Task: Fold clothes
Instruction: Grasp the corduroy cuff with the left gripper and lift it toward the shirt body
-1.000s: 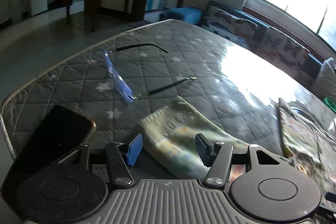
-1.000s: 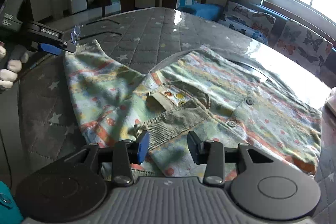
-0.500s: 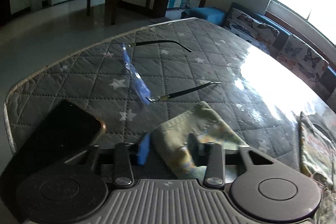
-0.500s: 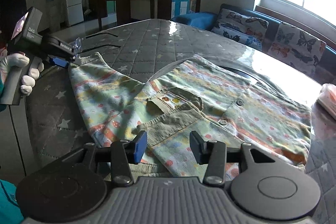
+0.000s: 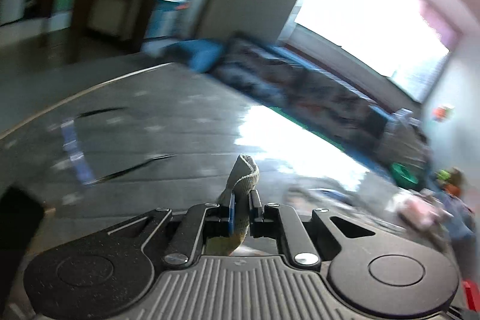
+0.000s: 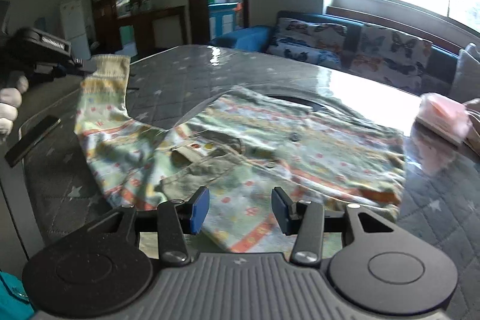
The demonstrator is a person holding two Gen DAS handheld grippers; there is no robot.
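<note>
Ribbed olive-grey cuff is pinched between the pads of the left gripper; jaws nearly together, fabric bunched and standing up past the fingertips. Jaws have just been closing, with the cuff between them. Left wrist view is heavily motion-blurred.

From the right wrist view: the left gripper sits at the far left edge, gripped by a gloved hand. The sleeve is lifted off the surface at its cuff end and hangs in a curve down to the body of the garment.

Garment: pale green knit cardigan, printed with orange, yellow and blue bands, buttons down the front, 1 chest pocket with an olive ribbed edge. Body lies flat on the grey quilted star-pattern mat, roughly centred, hem side nearest the right gripper.

Right gripper: jaws parted, nothing between the blue pads; hovers over the near edge of the cardigan. Contact with fabric cannot be judged.

Other items: dark phone flat near the mat's left edge; pink folded item at the right; sofa with butterfly cushions behind, under a bright window.
</note>
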